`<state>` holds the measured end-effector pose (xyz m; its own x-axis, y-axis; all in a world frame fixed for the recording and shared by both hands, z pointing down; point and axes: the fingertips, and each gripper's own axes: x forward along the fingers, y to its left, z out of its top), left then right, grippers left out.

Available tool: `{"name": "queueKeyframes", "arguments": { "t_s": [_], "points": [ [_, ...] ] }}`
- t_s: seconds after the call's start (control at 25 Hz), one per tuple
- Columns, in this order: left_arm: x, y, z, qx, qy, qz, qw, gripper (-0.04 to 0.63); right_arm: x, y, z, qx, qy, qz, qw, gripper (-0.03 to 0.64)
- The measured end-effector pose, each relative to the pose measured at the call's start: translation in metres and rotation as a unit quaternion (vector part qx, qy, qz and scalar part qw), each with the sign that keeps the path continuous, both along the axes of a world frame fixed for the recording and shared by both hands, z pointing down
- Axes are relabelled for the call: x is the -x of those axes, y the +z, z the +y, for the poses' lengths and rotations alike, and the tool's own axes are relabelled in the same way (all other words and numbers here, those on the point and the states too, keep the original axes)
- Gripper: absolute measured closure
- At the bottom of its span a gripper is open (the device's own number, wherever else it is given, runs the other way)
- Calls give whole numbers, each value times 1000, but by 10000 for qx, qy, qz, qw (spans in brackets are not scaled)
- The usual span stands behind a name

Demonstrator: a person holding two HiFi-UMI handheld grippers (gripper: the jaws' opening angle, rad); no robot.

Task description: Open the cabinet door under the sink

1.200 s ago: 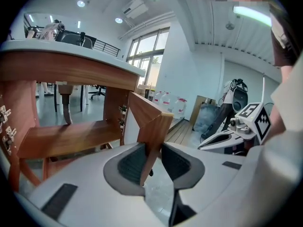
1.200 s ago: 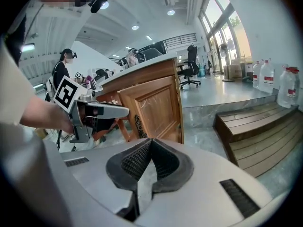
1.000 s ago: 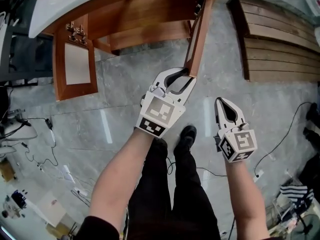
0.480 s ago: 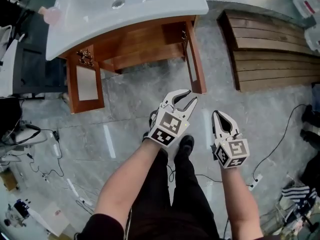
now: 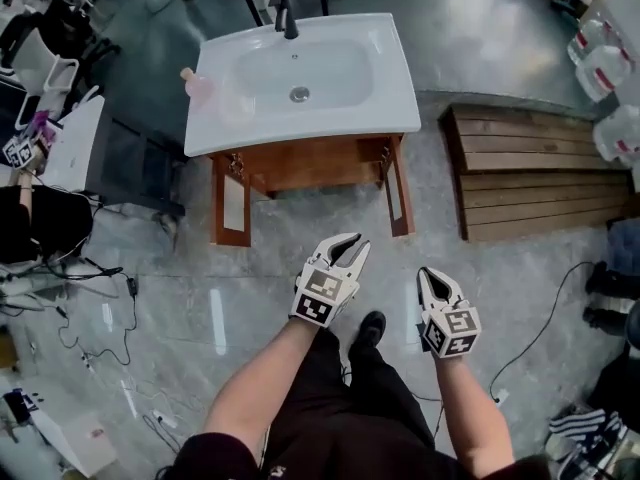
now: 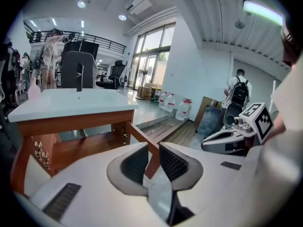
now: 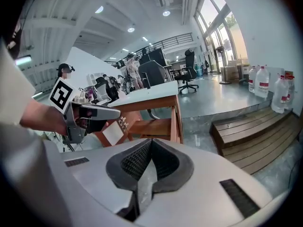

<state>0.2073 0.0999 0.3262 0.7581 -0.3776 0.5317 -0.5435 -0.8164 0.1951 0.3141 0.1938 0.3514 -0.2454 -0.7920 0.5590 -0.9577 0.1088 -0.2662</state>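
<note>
White plastic jaws of the left gripper (image 5: 354,241) stand a narrow gap apart. They have just been closing, and nothing lies between the pads, so the gripper is released and empty. In the left gripper view (image 6: 152,151) we see a door edge through the gap, but it is well beyond the jaws. The right gripper (image 5: 429,272) is clenched, with its pads meeting tip to tip (image 7: 150,144) on nothing.

Both grippers hang side by side over the grey stone floor (image 5: 250,288), with a dark shoe (image 5: 372,326) just below them. They point down and ahead at the cabinet (image 5: 300,163), and are well apart from it. The bare forearms reach in from the lower edge of the head view, and each marker cube faces up.

The right-hand cabinet door (image 5: 399,200) stands swung out toward us, edge-on. The left-hand cabinet door (image 5: 232,210) is swung out too. Both hang under the white sink (image 5: 310,78), which carries a black tap (image 5: 286,18) and a pink bottle (image 5: 197,84).

A slatted wooden platform (image 5: 530,173) lies on the floor just right of the cabinet, with water jugs (image 5: 603,68) past it. Loose cables (image 5: 90,303) trail over the floor at the left.
</note>
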Motion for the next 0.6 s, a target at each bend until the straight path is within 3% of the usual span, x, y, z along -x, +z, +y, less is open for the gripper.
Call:
{"name": "queueKeyframes", "arguments": {
  "t_s": [0.2, 0.4, 0.6],
  "points": [
    [33, -58, 1, -237, -389, 66, 9989, 527, 32, -54, -17, -328, -470, 54, 9983, 601],
    [62, -97, 17, -499, -266, -72, 9984, 534, 76, -92, -34, -513, -933, 147, 9942, 601],
    [113, -127, 12, -447, -592, 46, 9972, 535, 117, -126, -49, -622, -1157, 134, 9912, 601]
  ]
}}
